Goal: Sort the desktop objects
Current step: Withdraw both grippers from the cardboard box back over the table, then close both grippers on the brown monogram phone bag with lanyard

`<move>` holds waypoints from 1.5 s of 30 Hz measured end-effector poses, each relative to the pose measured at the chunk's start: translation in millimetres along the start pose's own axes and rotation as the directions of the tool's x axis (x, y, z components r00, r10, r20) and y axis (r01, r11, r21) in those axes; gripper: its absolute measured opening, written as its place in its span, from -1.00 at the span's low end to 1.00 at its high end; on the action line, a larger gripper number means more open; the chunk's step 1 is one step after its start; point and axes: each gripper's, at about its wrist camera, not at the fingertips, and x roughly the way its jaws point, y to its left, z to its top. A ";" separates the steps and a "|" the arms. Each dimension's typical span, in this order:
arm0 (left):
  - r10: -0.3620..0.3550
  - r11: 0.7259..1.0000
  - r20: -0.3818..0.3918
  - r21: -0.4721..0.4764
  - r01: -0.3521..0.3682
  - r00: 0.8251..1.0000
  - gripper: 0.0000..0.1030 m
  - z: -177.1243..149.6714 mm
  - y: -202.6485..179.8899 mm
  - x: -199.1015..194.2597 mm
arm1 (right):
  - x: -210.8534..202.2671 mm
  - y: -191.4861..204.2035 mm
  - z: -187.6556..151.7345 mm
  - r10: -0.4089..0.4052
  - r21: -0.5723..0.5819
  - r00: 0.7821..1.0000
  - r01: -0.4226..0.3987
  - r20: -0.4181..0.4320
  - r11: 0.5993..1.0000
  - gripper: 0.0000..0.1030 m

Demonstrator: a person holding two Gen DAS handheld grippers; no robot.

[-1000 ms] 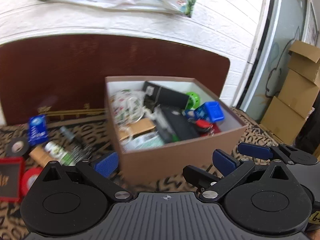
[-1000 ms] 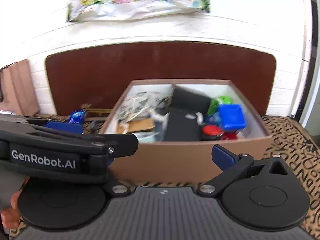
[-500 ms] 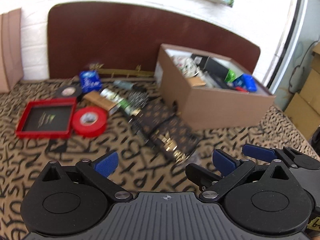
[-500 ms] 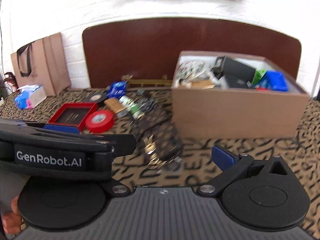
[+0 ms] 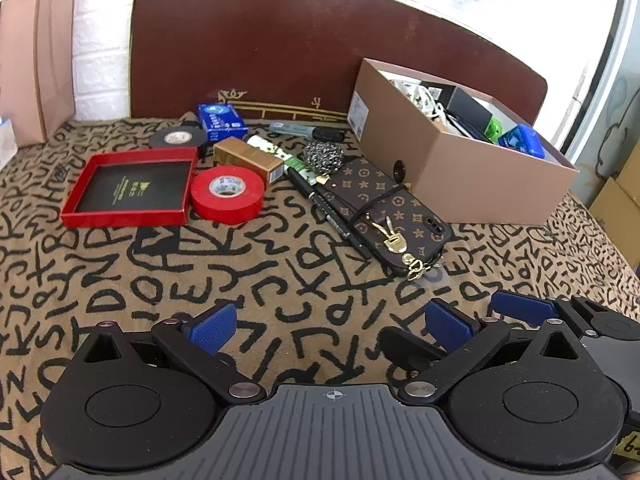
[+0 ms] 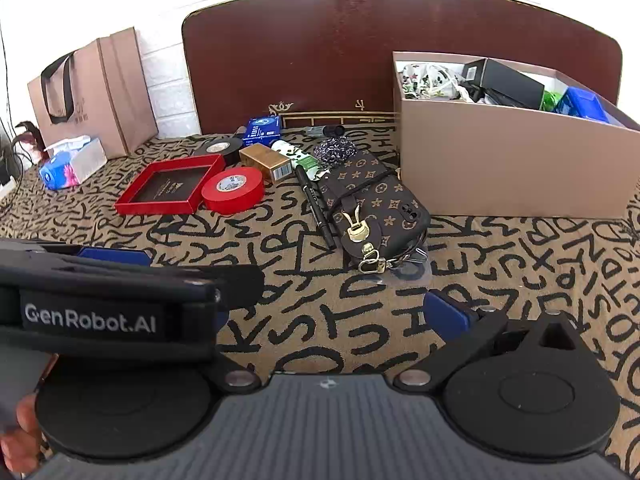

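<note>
A brown cardboard box (image 5: pixel 472 168) (image 6: pixel 516 168) holding several small items stands at the right. Left of it lie a brown patterned phone case (image 5: pixel 384 216) (image 6: pixel 372 204), a black pen (image 5: pixel 328 212), a red tape roll (image 5: pixel 227 195) (image 6: pixel 232 190), a red tray (image 5: pixel 130 190), a black tape roll (image 5: pixel 178 138), a gold box (image 5: pixel 248 158), a blue packet (image 5: pixel 222 121) and a metal chain ball (image 5: pixel 323 156). My left gripper (image 5: pixel 332 326) is open and empty, low over the patterned cloth. My right gripper (image 6: pixel 332 312) is open and empty beside it.
A dark brown board (image 5: pixel 304 48) leans on the white wall behind the objects. A paper shopping bag (image 6: pixel 94 92) and a tissue pack (image 6: pixel 72 162) sit far left. Cardboard cartons (image 5: pixel 620 200) stand beyond the table's right edge.
Both grippers have pulled back from above the box and swung left. The box now sits farther away at the right and the loose objects have come into view.
</note>
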 end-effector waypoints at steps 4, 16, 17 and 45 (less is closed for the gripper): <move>-0.025 0.999 -0.014 -0.030 0.025 1.000 1.00 0.6 9.1 10.8 | 6.1 -1.6 -2.4 -0.010 -0.028 1.000 0.010 0.005 1.000 1.00; -0.144 0.989 -0.052 -0.045 0.142 0.988 0.72 31.0 -1.8 52.6 | 38.1 -28.3 12.9 -0.023 -0.069 0.999 0.025 0.032 0.997 0.91; -0.144 0.989 -0.051 -0.042 0.142 0.988 0.72 33.3 -2.4 54.7 | 41.0 -31.1 15.5 -0.026 -0.074 0.999 0.028 0.031 0.997 0.89; -0.106 0.987 -0.014 -0.121 0.104 0.994 0.76 50.3 29.6 36.4 | 28.9 -13.3 34.2 0.135 -0.218 0.984 -0.108 0.115 0.970 -0.55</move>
